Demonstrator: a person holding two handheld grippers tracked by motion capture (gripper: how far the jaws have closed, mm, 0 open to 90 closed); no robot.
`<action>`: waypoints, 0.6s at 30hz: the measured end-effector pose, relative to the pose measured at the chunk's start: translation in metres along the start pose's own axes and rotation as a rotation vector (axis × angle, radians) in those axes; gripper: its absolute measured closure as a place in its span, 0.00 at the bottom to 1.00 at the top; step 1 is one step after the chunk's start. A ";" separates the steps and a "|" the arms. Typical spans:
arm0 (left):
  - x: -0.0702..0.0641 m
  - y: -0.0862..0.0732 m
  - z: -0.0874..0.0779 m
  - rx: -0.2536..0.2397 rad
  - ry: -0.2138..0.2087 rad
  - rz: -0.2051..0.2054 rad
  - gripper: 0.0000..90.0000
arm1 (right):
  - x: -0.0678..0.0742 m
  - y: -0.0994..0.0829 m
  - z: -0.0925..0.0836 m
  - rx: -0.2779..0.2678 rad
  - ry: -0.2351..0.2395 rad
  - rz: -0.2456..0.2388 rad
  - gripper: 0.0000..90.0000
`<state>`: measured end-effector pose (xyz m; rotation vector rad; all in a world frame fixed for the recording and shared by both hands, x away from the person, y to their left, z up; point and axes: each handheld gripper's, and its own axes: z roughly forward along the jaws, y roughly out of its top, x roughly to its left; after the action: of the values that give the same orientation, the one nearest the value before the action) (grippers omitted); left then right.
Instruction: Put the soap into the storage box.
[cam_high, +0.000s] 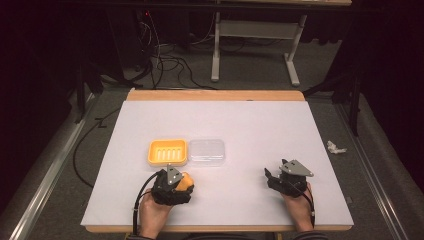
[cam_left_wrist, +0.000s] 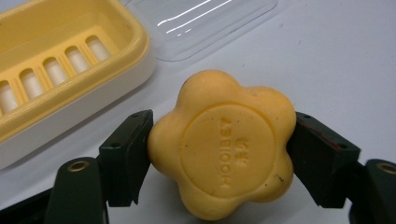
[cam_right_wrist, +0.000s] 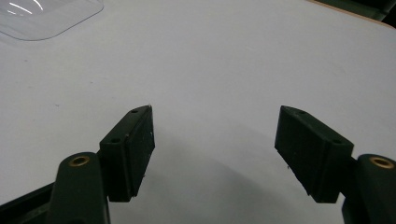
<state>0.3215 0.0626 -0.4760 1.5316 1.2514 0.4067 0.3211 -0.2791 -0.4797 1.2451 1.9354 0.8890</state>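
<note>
Apparently bound for the near yellow slotted plastic soap dish (cam_high: 167, 152), the left gripper (cam_left_wrist: 219, 144) clamps a yellow flower-shaped soap bar (cam_left_wrist: 223, 143); the right gripper (cam_right_wrist: 215, 149) rests released.

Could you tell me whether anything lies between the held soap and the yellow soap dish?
Nothing visible does. The flower-shaped soap, clamped in the left tool, has bare table between it and the open soap dish; the clear lid lies beside the dish.

Overhead view — two close gripper views
</note>
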 end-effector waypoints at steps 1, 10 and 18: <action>0.000 0.000 -0.001 -0.002 -0.002 -0.002 0.31 | 0.000 0.000 0.000 0.000 0.000 -0.005 0.32; 0.000 0.013 -0.008 -0.037 -0.012 -0.018 0.31 | 0.000 0.000 0.000 0.002 0.003 -0.003 0.32; 0.003 0.027 -0.016 -0.066 -0.024 -0.055 0.31 | 0.000 0.000 0.000 0.001 0.003 -0.004 0.32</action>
<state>0.3238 0.0764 -0.4480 1.4393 1.2462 0.3890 0.3212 -0.2794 -0.4797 1.2407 1.9406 0.8883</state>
